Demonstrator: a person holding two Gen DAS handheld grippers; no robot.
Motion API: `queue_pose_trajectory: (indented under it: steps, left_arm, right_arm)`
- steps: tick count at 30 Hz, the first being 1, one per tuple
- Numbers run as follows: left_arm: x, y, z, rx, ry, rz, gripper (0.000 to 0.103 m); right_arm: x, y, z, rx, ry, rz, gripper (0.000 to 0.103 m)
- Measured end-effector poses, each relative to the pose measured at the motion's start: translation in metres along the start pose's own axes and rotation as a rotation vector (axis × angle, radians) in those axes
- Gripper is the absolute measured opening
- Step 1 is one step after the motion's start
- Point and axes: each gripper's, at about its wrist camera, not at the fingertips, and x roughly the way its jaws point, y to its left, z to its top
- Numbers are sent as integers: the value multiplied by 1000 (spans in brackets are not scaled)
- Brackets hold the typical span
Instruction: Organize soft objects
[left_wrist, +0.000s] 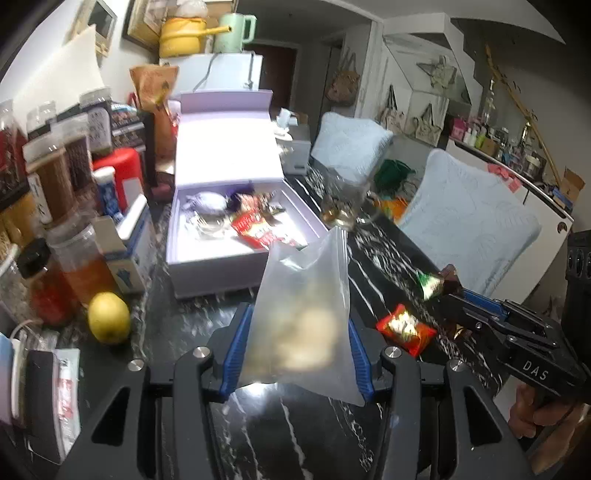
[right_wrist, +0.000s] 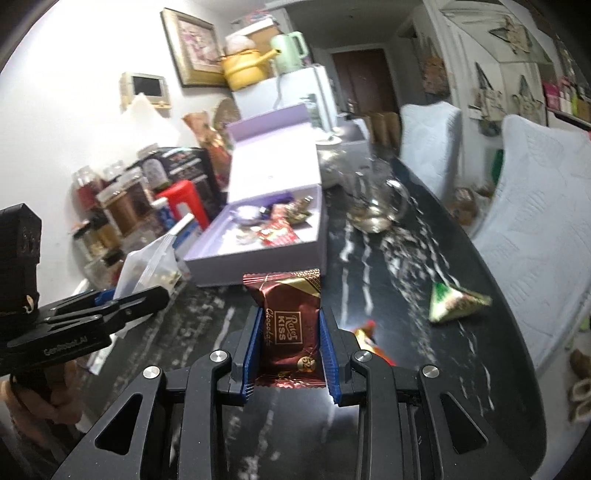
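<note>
Black marble table (left_wrist: 192, 332), held snack packets (right_wrist: 286, 325)

Home, dining-kitchen area: black marble table (left_wrist: 177, 325), spice jars (left_wrist: 55, 173), lemon (left_wrist: 109, 317), fridge (right_wrist: 295, 92) topped with yellow pot (right_wrist: 245, 68) and green kettle (right_wrist: 291, 51), framed picture (right_wrist: 190, 46), padded chairs (left_wrist: 469, 218).

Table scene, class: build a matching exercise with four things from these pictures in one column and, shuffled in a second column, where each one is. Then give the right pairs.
Things:
1. clear zip bag
2. brown chocolate packet
3. lemon
4. green triangular packet

Places:
A. lying alone on the dark table
B. between the right gripper's pads
C. beside the jars, on the table
D. between the left gripper's pads

Pairs: 1-D, 2-B, 3-C, 4-A
</note>
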Motion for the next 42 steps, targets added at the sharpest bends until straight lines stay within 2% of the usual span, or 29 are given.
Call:
queue_pose_trajectory:
  steps: [11,20,27,33,42]
  left_arm:
    - [-8,16,32,0,-66,32,49]
    - [5,24,59,23,-111,12,49]
    - [25,33,88,43,-141,9,49]
    - [46,43,113,55,-170,20,49]
    - [72,61,152,38,-218,26,49]
  right_arm:
    - [13,34,39,-93,-47,89,30]
    - [35,52,73,-139,-59,129,30]
    - [60,53,103,-127,-59,145,30]
    - [80,50,131,-129,-82,125,30]
    - [109,44,172,-132,-108,129,30]
